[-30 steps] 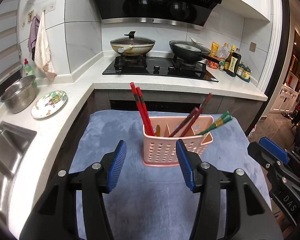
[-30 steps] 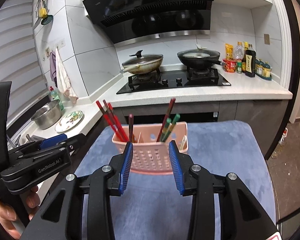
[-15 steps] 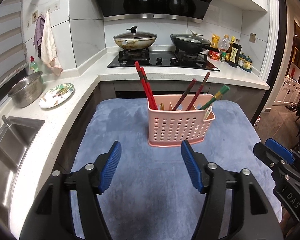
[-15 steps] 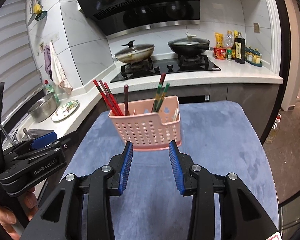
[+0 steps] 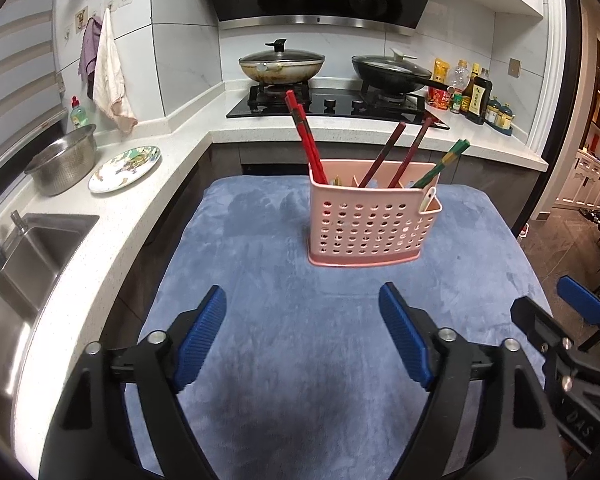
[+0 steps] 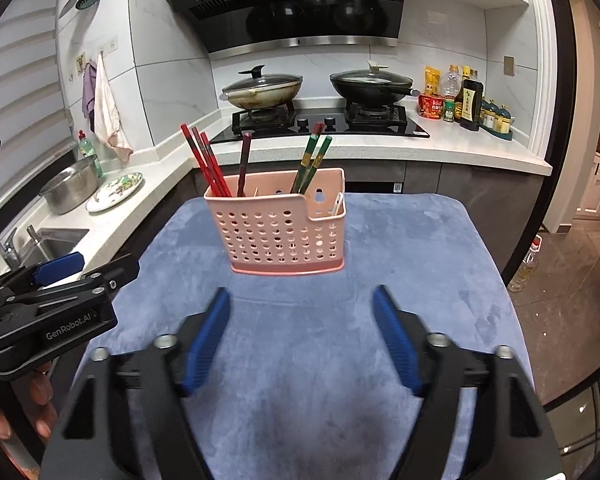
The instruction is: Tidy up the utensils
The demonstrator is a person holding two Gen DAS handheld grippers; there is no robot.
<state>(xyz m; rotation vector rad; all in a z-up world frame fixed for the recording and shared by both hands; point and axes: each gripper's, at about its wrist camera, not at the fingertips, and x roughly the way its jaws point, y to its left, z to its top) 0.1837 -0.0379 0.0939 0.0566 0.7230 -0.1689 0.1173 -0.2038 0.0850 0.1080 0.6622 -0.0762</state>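
Ahead of both claws, a pink basket (image 5: 374,222) of chopsticks (image 5: 309,142) stands on the blue cloth (image 5: 260,320); left claw (image 5: 302,340) and right claw (image 6: 302,338) have just been opening, nothing between them.

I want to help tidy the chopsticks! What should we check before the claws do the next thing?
1. Left claw open and empty, jaws just opened: ok.
2. Right claw open and empty, jaws just opened: ok.
3. Basket upright on the cloth: ok.
4. Red chopsticks and green chopsticks in the basket: ok.
5. No chopsticks lying loose on the cloth: ok.
6. Colours sorted by compartment: cannot tell.
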